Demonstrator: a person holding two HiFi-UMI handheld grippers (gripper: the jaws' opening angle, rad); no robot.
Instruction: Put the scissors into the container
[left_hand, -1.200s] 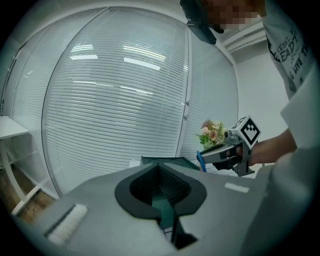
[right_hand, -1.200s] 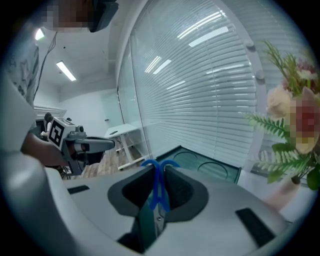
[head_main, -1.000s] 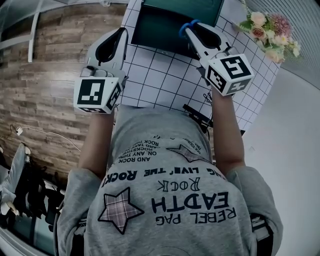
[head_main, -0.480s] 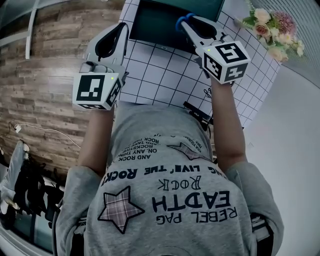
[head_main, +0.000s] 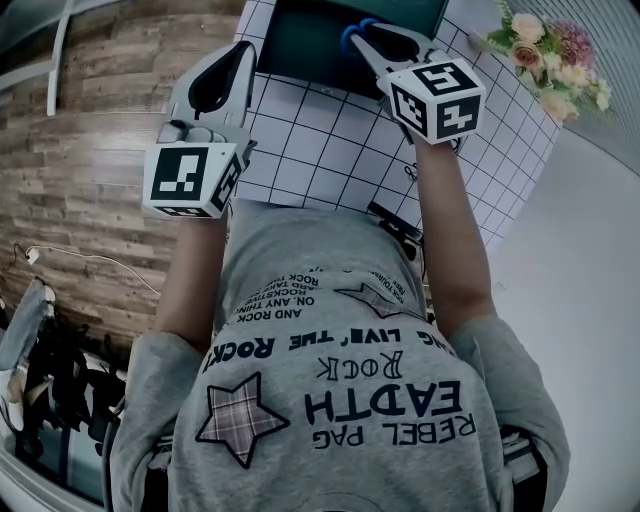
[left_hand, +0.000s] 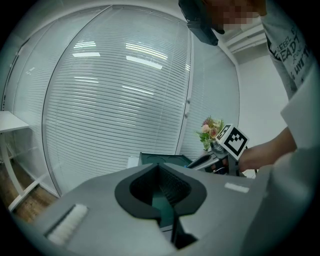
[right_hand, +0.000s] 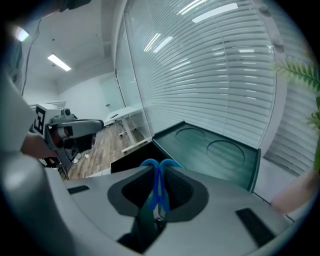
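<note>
We are pinching one pair of scissors (right_hand: 158, 186) in the right gripper (head_main: 366, 38). Its two smooth grey jaws are pressing their ribbed black pads against the blue plastic handles, so they are standing partly apart around them. The two rounded finger loops are poking out past the tips. The scissors are hanging over the open container (head_main: 305, 55), a dark green rectangular case with a matte finish. Its raised-rim panel is showing two shallow round recesses.

The left gripper (head_main: 240, 55) is hovering just beside the container's left edge, its jaws meeting at the tips and gripping nothing. Each gripper is carrying one cube with black-and-white square markers, two in all.

The container is sitting on a white cloth (head_main: 320, 150) printed with a thin black grid. One bunch of pink and cream flowers (head_main: 545, 55) is sitting at the cloth's far right corner. Wood-plank flooring (head_main: 80, 150) is showing to the left.
</note>
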